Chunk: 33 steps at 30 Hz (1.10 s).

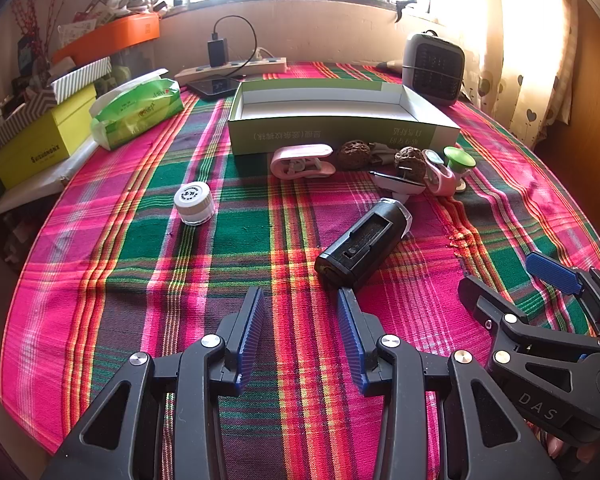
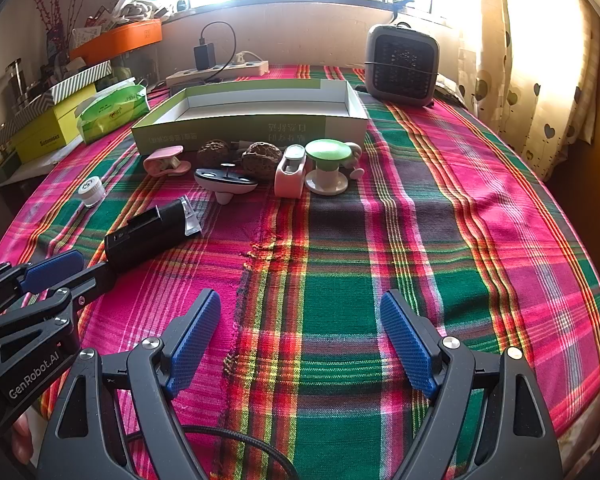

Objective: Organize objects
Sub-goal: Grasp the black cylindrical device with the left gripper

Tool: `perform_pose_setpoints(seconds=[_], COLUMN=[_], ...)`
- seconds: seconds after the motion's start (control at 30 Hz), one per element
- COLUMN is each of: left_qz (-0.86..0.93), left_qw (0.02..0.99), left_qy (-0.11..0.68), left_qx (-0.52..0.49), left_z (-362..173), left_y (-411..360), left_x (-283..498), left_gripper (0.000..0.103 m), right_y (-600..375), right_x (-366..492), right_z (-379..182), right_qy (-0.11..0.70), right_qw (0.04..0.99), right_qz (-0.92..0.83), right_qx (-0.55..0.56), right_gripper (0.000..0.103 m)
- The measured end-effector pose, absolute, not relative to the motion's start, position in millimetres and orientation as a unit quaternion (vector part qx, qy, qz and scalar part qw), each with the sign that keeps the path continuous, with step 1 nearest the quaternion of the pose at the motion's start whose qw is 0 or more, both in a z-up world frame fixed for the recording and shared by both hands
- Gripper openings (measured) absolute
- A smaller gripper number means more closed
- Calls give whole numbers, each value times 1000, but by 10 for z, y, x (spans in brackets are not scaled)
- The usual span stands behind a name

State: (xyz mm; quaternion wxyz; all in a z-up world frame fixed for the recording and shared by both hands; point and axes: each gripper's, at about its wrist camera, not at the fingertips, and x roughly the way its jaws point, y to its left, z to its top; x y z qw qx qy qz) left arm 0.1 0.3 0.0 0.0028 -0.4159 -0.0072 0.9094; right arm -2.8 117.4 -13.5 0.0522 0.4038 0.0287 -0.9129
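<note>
My left gripper (image 1: 300,304) is open over the plaid cloth, nothing between its blue pads. A black box-shaped device (image 1: 362,240) lies just beyond its right fingertip, seen also as the black device (image 2: 152,232). My right gripper (image 2: 300,308) stands wide open over bare cloth, to the right of the left gripper (image 2: 76,274). An open green-and-white box (image 2: 252,128) sits at the back. In front of it lie a pink clip (image 2: 166,162), two walnuts (image 2: 213,152), a dark oval gadget (image 2: 225,180), a white-pink case (image 2: 291,172) and a green-topped spool (image 2: 327,168). A white jar (image 1: 194,203) stands apart on the left.
A grey heater (image 2: 402,64) stands at the back right. A green tissue pack (image 1: 140,108), a power strip (image 1: 232,68) with a charger, a phone (image 1: 214,86) and a yellow box (image 1: 40,144) line the back left. The cloth has a frayed tear (image 2: 260,248).
</note>
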Motion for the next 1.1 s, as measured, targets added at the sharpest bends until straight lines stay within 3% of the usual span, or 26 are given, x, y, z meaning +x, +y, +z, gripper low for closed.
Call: perform_pose_setpoints(seconds=[0.6, 1.1], left_qz=[910, 907], left_qw=[4, 87], left_qy=[-3, -9], left_qx=[-415, -412], left_z=[0, 34], left_y=[12, -153], left_x=[0, 30], left_gripper=[36, 36], right_y=[1162, 1182], right_x=[-18, -5], right_z=[-135, -124], right_qy=[29, 31], right_qw=[52, 63], right_qz=[-913, -914], right_qx=[403, 401], right_gripper=[82, 82])
